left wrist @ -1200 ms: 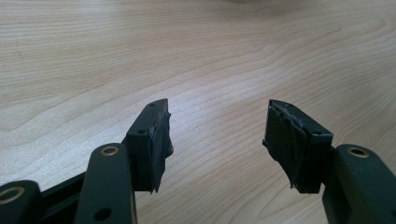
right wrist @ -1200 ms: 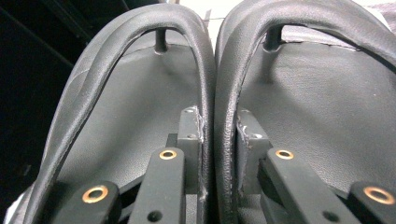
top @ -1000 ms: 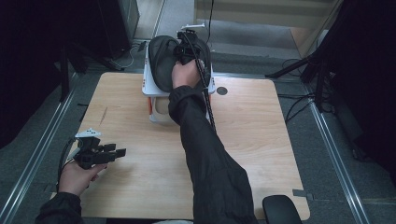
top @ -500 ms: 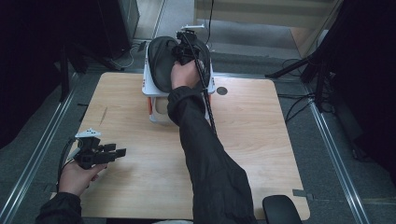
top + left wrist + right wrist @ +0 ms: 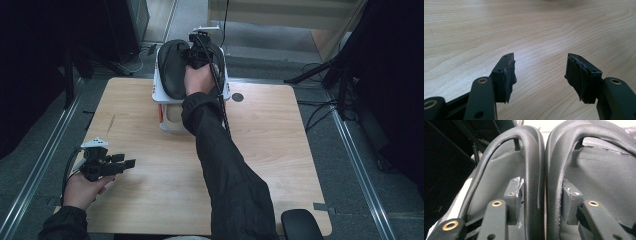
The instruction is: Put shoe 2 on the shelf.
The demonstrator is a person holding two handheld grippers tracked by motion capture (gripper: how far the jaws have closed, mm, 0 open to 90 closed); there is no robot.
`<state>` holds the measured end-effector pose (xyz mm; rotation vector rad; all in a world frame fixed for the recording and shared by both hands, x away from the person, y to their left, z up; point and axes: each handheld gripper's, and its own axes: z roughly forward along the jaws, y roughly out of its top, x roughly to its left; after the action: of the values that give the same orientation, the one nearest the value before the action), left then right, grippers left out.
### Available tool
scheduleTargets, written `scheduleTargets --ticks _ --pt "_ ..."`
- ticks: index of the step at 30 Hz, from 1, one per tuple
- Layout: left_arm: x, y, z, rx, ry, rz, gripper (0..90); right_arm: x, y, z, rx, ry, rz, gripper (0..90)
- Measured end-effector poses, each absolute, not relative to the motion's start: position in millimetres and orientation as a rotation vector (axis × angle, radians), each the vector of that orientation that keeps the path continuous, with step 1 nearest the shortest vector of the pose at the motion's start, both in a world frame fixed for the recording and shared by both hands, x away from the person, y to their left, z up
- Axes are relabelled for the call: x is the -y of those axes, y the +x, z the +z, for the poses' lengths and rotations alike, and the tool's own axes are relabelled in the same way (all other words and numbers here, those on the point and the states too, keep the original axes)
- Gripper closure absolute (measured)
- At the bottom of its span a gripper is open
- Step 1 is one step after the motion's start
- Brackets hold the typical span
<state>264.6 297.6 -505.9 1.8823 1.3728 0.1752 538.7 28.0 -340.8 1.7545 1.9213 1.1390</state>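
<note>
- Surface: light wood table (image 5: 280,150), bare grain over most of it; small dark round spot (image 5: 238,97) near the top edge, right of ctr.
- Room: grey floor w/ metal rails (image 5: 357,165) running down both sides of the table; dark curtains left + right, cables on the floor at right, black round seat-like thing (image 5: 300,226) at bottom edge.
- White rack (image 5: 161,95) sits at the table's far edge, top ctr of the high view. Two black slippers (image 5: 172,67) lie in it side by side.
- Right gripper (image 5: 200,50) reaches out over the rack, my sleeve running diagonally up from bottom ctr. Left gripper (image 5: 129,163) sits low at lower left of the frame, well apart from the rack, pointing right.
- Right gripper view gives what the high view can't: the two slippers' inner straps touch, running up the middle of the frame, and my jaws straddle that pair — left pad (image 5: 516,191) inside the left slipper, right pad (image 5: 570,196) inside the right one.
- Those jaws have just been opening. The straps are between them, and the pads look just off the straps, not squeezing. Right gripper reads as apart.
- Left gripper view: jaws wide apart, nothing between, just bare wood under them. High view can't show that gap clearly.
- High view alone gives the layout: rack vs. table edge, both hands, the floor.
</note>
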Motion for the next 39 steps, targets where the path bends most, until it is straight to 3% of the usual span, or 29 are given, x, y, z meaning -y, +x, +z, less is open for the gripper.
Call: scheduleTargets --ticks 16,39 --pt "-295.3 267.9 -505.6 -1.37 1.882 0.175 40.3 -19.9 525.5 -342.0 -2.029 1.664 1.142 50.9" --pt "-286.1 284.2 -505.3 -1.339 1.912 0.146 38.6 12.0 450.0 -320.2 -2.3 1.421 1.299 53.2"
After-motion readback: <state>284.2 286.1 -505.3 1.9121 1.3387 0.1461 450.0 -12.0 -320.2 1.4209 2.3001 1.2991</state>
